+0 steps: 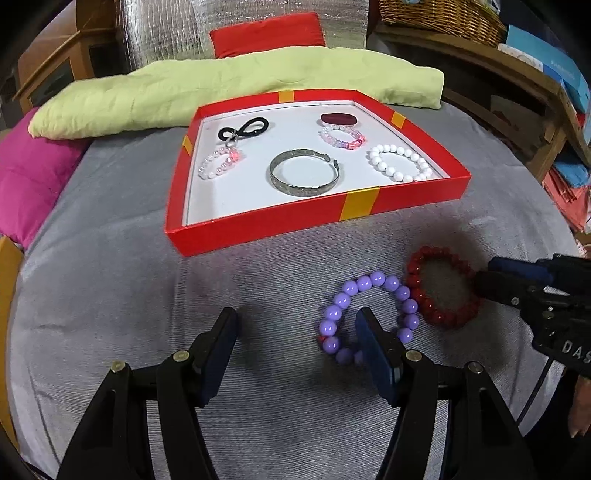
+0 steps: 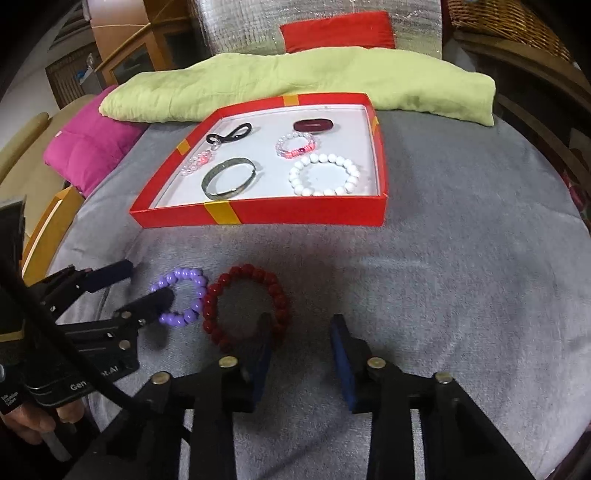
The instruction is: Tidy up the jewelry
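On the grey cloth a purple bead bracelet (image 1: pixel 369 314) (image 2: pixel 183 297) lies touching a dark red bead bracelet (image 1: pixel 441 288) (image 2: pixel 245 306). My left gripper (image 1: pixel 295 332) (image 2: pixel 146 284) is open; its right finger stands inside the purple ring and its left finger outside, with the ring's left beads between them. My right gripper (image 2: pixel 301 336) (image 1: pixel 487 278) is open at the red bracelet's right rim, one finger over the ring and the other outside it, pads not pressing. Behind them stands a red box lid (image 1: pixel 258 225) (image 2: pixel 295 216) holding a silver bangle (image 1: pixel 303 175), a white bead bracelet (image 1: pixel 400 162) and other jewelry.
The box also holds two pink bead bracelets (image 1: pixel 221 162), a black hair tie (image 1: pixel 242 127) and a dark red oval piece (image 1: pixel 338 119). A green cushion (image 1: pixel 236 85), a pink cushion (image 1: pixel 33 173) and a red cushion (image 1: pixel 266 33) lie behind. Wooden shelves and a wicker basket (image 1: pixel 439 18) stand right.
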A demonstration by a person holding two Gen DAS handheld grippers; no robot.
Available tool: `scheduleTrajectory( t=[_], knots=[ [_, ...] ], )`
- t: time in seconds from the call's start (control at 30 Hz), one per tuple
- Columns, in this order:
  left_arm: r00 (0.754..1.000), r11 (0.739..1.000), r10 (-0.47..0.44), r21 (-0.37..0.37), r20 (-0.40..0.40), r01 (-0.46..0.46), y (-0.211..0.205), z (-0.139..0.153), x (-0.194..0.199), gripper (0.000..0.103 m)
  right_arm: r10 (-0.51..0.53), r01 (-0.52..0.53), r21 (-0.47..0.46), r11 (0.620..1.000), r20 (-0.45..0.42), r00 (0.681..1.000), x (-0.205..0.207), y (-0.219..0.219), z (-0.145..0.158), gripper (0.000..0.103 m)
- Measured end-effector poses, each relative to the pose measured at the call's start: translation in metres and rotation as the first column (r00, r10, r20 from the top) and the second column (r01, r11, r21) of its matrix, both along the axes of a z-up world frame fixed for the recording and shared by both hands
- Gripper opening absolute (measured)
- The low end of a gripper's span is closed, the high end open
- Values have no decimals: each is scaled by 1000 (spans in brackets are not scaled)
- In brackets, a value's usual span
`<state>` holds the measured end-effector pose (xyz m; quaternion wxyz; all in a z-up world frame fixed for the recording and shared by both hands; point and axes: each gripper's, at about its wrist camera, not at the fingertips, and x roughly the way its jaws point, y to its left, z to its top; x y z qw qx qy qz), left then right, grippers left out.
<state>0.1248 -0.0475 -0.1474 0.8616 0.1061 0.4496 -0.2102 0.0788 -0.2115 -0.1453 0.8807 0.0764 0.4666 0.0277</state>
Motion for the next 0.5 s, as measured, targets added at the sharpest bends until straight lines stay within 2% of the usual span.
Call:
scheduleTrajectory(
  t=[0.03, 0.13, 0.17, 0.27, 0.37, 0.5],
  knots=[
    [1000, 1000, -1, -7, -1, 1, 0, 0, 0, 64, 6, -6, -3, 1000, 3, 1000, 0, 2, 0, 24],
    [1000, 1000, -8, -12, 11, 9, 0, 1, -1, 44, 23, -23, -19, 1000, 13, 1000, 0, 8, -1, 15],
    [1000, 1000, -11, -12, 15, 11, 0, 1, -2, 35, 30, -30, -23, 999, 18, 999, -1, 10, -1, 14],
    [1000, 1000, -14, -8, 22, 14, 1, 1, -2, 20, 30, -29, -49, 998, 30, 999, -2, 11, 0, 11],
    [1000, 1000, -4, -9, 21, 4, 4, 2, 0, 14, -3, 5, -47, 999, 30, 1000, -2, 2, 0, 11],
    [999, 999, 36, -24, 3, -36, 12, 3, 5, 14, -55, 56, -16, 998, 21, 998, -2, -15, 0, 11]
  ],
)
